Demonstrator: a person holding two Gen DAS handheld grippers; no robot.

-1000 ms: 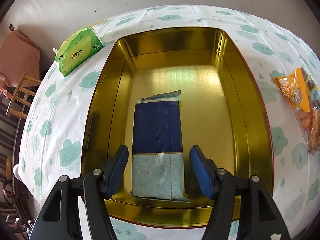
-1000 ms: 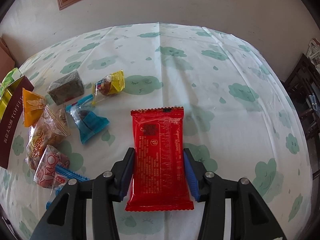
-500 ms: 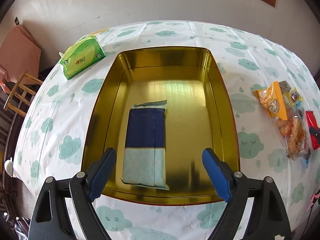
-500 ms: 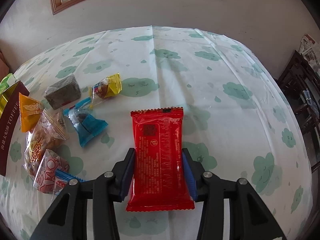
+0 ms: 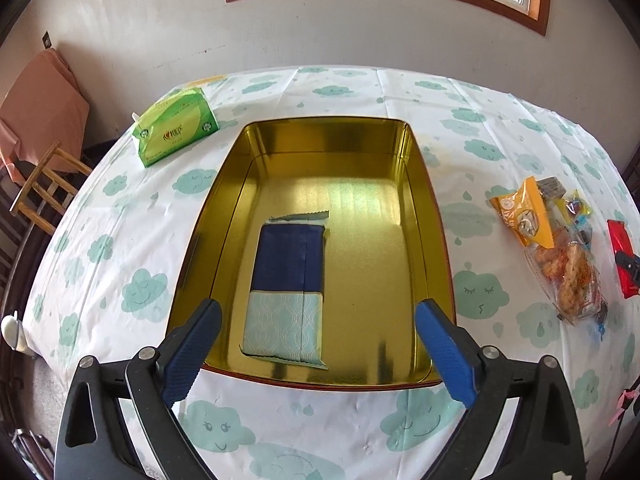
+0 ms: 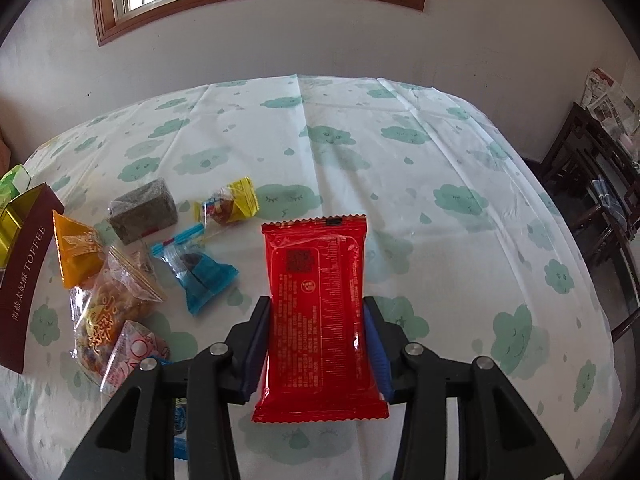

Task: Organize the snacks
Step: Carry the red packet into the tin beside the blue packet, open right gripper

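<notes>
**Left drop-off done, right packet up**

Left gripper (image 5: 316, 344) has released and backed away from the gold tin (image 5: 424, 184), jaws spread wide; the navy-and-pale-blue packet (image 5: 288, 276) lies flat on the tin floor, near-left. First snack stowed.

Right gripper (image 6: 316, 344) clamps a glossy red packet (image 6: 318, 300), now lifted above the cloud-print tablecloth (image 6: 440, 160). Remaining snacks (image 6: 120, 272) sit loose beside the tin.

The tin (image 5: 420, 208) is polished gold metal, mirror-bright and reflective inside, and the blue-and-pale packet (image 5: 288, 280) in it looks matt with a fine embossed pattern. The red packet (image 6: 320, 300) is glossy, crinkled plastic film, as are the clear snack wrappers (image 6: 112, 304). The tablecloth (image 6: 400, 160) is thin, creased, faintly shiny plastic sheet; the gripper pads (image 5: 192, 352) are ribbed blue rubber.
</notes>
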